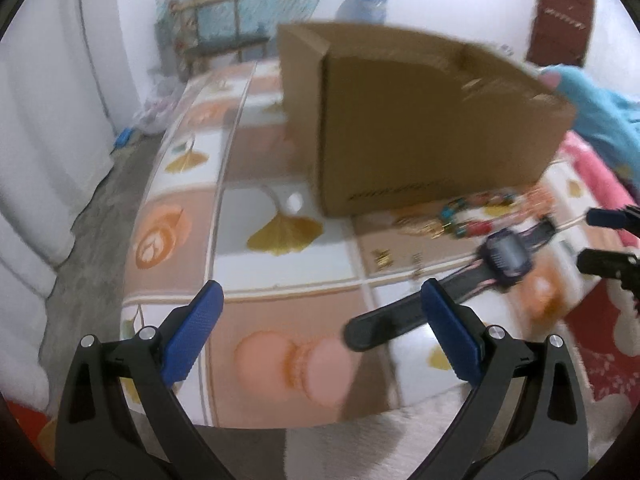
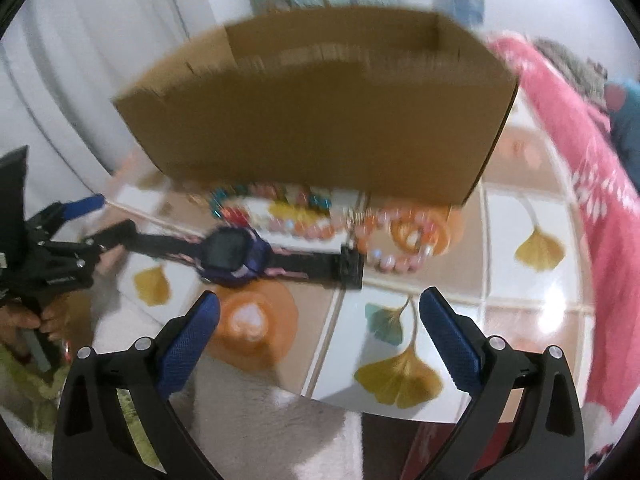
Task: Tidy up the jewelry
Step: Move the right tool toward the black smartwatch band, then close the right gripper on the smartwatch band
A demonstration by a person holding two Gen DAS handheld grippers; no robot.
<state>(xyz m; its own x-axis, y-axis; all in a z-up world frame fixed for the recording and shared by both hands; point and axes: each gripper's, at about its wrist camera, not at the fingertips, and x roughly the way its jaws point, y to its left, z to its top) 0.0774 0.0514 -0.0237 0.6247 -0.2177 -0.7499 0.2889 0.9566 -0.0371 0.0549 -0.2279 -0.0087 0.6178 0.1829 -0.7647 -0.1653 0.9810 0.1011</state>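
A dark digital watch (image 1: 506, 254) (image 2: 232, 254) lies flat on the patterned cloth in front of an open cardboard box (image 1: 432, 120) (image 2: 320, 100). Its black strap end reaches between the fingers of my left gripper (image 1: 322, 296) (image 2: 110, 216), close to the right finger, and that gripper is open. A multicoloured bead bracelet (image 1: 472, 216) (image 2: 272, 204) and an orange-pink bead bracelet (image 2: 400, 236) lie against the box's foot. Small gold pieces (image 1: 416, 226) rest beside them. My right gripper (image 2: 320, 304) (image 1: 592, 238) hovers open, just short of the watch, with nothing in it.
The cloth (image 1: 280, 236) with ginkgo leaves covers a low table that drops off to a grey floor (image 1: 100, 220) on the left. A pink blanket (image 2: 580, 140) borders the right side. A hand (image 2: 24, 320) holds the left gripper's handle. Both views are motion-blurred.
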